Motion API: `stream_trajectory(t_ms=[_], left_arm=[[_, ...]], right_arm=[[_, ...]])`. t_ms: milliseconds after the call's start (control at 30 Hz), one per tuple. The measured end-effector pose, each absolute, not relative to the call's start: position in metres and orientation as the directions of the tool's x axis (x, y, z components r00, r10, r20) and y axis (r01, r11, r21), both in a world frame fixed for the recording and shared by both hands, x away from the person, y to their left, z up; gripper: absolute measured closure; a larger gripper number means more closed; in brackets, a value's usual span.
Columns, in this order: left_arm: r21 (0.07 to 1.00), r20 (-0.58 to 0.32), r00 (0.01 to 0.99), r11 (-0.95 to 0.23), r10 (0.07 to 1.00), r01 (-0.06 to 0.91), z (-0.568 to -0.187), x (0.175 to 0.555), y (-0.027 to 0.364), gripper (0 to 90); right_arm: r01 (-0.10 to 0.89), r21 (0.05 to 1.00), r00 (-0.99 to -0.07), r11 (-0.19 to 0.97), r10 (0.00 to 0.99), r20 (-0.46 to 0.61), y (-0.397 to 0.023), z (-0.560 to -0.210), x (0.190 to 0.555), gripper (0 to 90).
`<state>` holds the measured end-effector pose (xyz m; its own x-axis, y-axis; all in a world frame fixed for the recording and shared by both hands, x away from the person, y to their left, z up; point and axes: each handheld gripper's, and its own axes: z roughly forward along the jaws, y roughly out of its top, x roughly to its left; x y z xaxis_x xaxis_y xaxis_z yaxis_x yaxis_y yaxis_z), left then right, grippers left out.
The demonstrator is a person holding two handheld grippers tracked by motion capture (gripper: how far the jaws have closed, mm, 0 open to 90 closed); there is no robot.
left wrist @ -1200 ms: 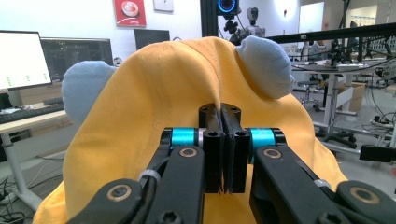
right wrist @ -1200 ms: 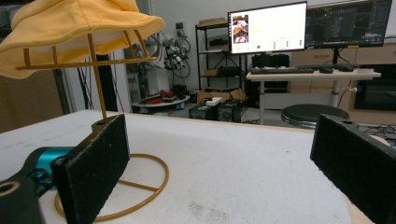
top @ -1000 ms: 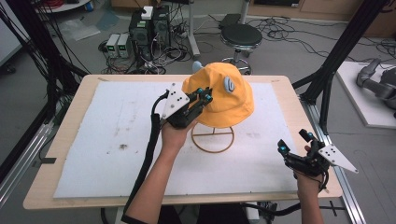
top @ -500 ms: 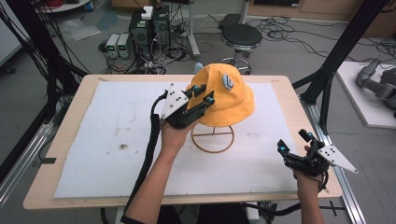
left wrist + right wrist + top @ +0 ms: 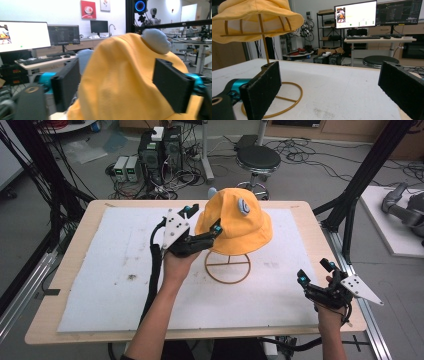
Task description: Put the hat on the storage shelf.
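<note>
Hat point(image 5: 235, 222), yellow bucket type, sat on a wire stand point(image 5: 228, 266) near the middle of the table point(image 5: 75, 330), toward the far side, over a white mat point(image 5: 100, 270). We saw from the high view that the left gripper point(image 5: 202, 227) was up at the hat's left side, jaws spread, one above the brim and one by the crown; contact we could not tell from there. The left gripper view gave us more: the yellow cloth point(image 5: 125, 80) bulged between the two black jaws, both standing apart from each other, not pinching it. That view also showed a pale blue patch point(image 5: 155, 40) on the crown, which the high view showed as a small grey-blue badge point(image 5: 243, 206).

The right gripper point(image 5: 314, 276) sat low at the near right corner of the table, well apart from the hat, jaws spread and holding nothing. Its own view showed what the high view hid: the underside of the brim point(image 5: 257, 22), the stand's upright rod point(image 5: 263, 40) and ribs inside the hat, and the ring base point(image 5: 287, 102) lying flat on the mat. We also noted a stool point(image 5: 257, 157) on the floor beyond the far edge.
</note>
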<state>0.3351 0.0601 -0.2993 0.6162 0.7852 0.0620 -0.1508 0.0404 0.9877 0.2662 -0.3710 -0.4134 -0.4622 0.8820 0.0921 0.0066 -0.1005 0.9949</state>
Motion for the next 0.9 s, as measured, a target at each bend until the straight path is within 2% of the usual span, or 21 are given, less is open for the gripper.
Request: stream_trajectory(t_ms=[67, 167, 667, 900], left_arm=[[0.986, 0.069, 0.603, 0.037, 0.795, -0.161, -0.298, 0.332, 0.071, 17.2], [0.986, 0.078, 0.579, 0.023, 0.812, -0.166, -0.297, 0.326, 0.088, 15.7], [0.992, 0.027, 0.434, 0.028, 0.901, -0.121, -0.322, 0.288, 0.192, 15.4], [0.995, -0.015, 0.409, 0.055, 0.913, -0.088, -0.341, 0.269, 0.231, 15.5]], right_arm=[[0.002, 0.995, -0.462, -0.097, 0.882, 0.087, -0.371, -0.413, 0.267, 4.2], [-0.009, 0.996, -0.465, -0.092, 0.882, 0.078, -0.37, -0.413, 0.266, 4.2], [-0.022, 0.995, -0.453, -0.097, 0.888, 0.076, -0.371, -0.413, 0.266, 4.2], [-0.023, 0.995, -0.461, -0.092, 0.884, 0.071, -0.369, -0.413, 0.265, 4.2]])
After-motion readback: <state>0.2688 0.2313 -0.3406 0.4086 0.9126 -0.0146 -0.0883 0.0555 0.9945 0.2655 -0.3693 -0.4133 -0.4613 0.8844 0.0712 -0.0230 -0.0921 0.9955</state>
